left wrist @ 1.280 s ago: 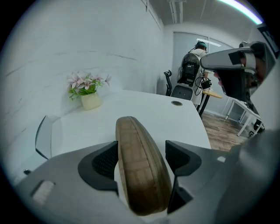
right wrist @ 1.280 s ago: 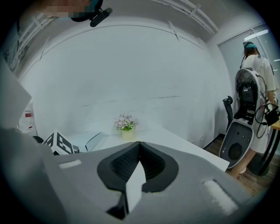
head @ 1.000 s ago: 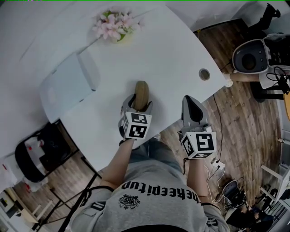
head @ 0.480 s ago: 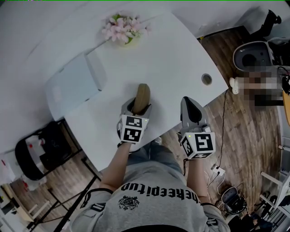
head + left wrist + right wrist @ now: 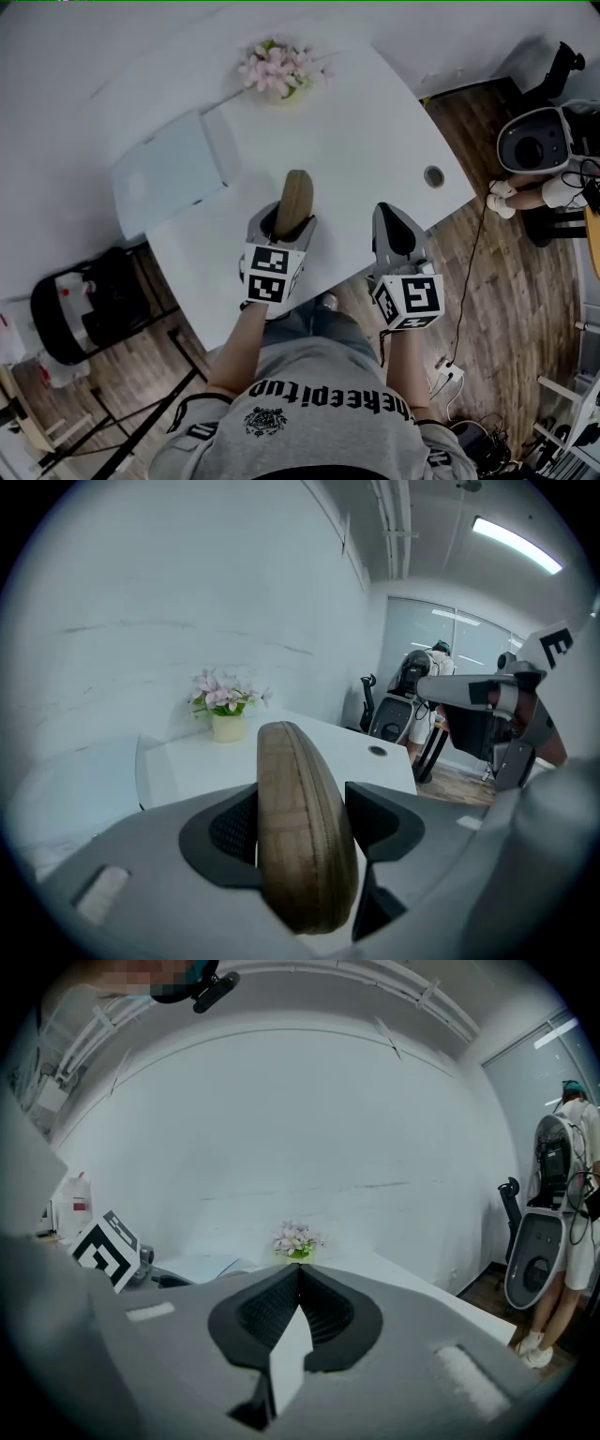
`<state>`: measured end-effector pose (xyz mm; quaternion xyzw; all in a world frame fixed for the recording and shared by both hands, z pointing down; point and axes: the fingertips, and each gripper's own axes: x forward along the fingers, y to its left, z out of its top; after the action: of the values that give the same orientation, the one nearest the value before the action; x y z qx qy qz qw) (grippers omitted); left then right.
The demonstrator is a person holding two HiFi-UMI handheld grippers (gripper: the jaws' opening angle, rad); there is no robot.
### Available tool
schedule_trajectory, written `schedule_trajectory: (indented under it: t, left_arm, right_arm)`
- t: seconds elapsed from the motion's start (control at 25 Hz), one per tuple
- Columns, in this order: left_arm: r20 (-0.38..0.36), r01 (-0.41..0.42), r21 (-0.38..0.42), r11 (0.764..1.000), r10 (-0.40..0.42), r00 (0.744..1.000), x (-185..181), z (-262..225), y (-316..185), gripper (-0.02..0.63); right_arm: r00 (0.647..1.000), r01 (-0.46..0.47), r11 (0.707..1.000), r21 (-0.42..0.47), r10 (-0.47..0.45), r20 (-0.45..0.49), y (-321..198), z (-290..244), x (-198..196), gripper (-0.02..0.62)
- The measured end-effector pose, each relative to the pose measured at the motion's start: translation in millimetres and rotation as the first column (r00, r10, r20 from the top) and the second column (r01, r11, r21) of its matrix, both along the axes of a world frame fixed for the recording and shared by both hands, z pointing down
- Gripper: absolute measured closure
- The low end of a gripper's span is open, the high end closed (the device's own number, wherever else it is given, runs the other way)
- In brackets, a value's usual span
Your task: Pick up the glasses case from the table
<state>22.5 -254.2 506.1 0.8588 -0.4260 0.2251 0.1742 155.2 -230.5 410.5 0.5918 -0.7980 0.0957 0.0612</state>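
Lifting step: our left gripper (image 5: 284,223) clamps the glasses case (image 5: 300,827) (right gripper (image 5: 398,230) closed, empty); next we raise it steadily off the table (image 5: 356,141).

shirt (image 5: 319,375): grey, short sleeves — black print | left gripper (image 5: 283,218), right gripper (image 5: 386,212): grey, black pads, black-white marker cubes (image 5: 272,274)

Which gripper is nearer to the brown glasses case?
Left. The left gripper grips the glasses case between its jaws; the right gripper, shut and empty, is apart to its right.
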Motion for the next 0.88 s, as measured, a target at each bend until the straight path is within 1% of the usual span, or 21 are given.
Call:
schedule_trajectory:
  t: [0.36, 0.6, 0.88]
  left_arm:
    - [-0.042, 0.043, 0.084, 0.995, -0.04, 0.998, -22.4, -34.8, 11.6, 0.313]
    - [-0.078, 0.078, 0.14, 0.987, -0.068, 0.995, -34.5, -59.7, 21.2, 0.313]
    - [-0.102, 0.11, 0.198, 0.974, -0.091, 0.991, -47.2, -77.4, 33.3, 0.313]
  right_arm:
    - [0.999, 0.044, 0.998, 0.038, -0.044, -0.006, 8.1, -12.7, -21.1, 0.592]
    - [0.997, 0.074, 0.996, 0.06, -0.073, -0.012, 17.1, -21.1, -33.1, 0.592]
    - [0.996, 0.089, 0.992, 0.088, -0.088, -0.013, 26.0, -29.5, -42.9, 0.592]
